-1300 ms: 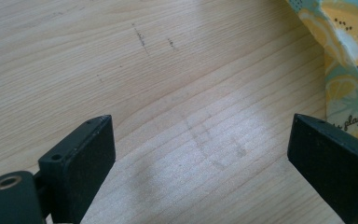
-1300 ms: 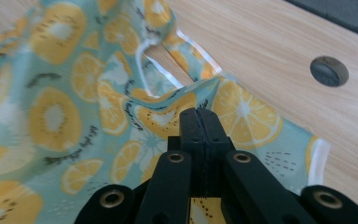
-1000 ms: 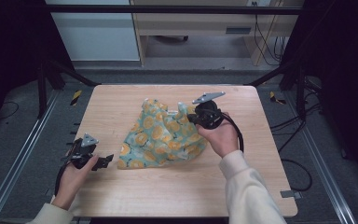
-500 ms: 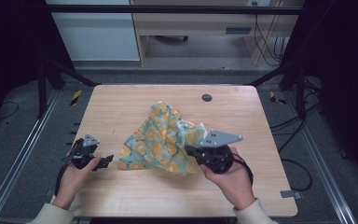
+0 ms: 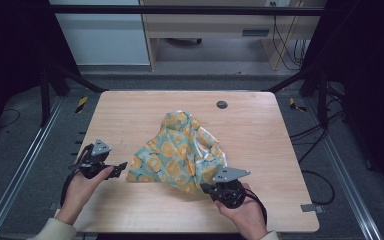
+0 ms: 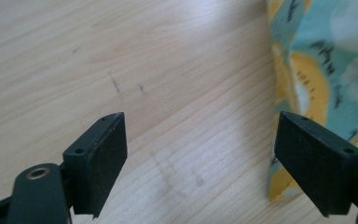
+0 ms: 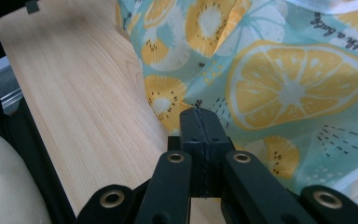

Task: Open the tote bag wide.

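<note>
On the table (image 5: pixel 130 115), a cloth (image 5: pixel 180 155) printed with lemons lies bunched near the middle. At its near right edge the right gripper (image 5: pixel 211 189) is clamped tight on a fold. Left gripper (image 5: pixel 121 165) sits just beside the cloth's left corner, jaws spread wide, grasping nothing.

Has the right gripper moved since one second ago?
Yes. The right gripper came from near the table's dark hole toward the near edge, dragging the cloth.
</note>
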